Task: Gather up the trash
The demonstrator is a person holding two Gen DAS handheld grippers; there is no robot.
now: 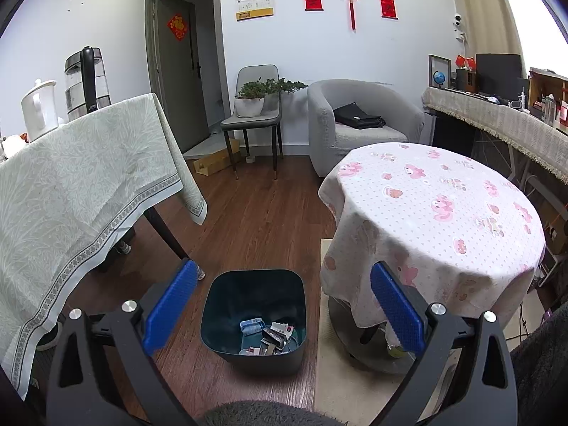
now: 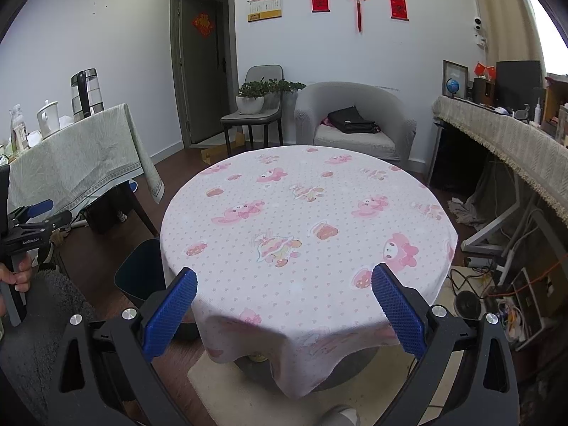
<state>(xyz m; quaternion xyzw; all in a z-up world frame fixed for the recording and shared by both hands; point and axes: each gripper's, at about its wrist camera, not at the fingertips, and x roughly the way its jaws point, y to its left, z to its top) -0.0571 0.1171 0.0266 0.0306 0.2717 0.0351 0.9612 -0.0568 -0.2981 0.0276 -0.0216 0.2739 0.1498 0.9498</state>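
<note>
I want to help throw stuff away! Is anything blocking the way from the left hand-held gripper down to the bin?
Nothing visible does. The left hand-held gripper hangs open and empty above the open-topped bin, which already holds some trash.

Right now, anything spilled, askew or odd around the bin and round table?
Nothing spilled. Trash sits inside the bin, none visible on the floor beside it. The pink tablecloth hangs unevenly, drooping lower at the front. Cables lie tangled right of the table.
</note>
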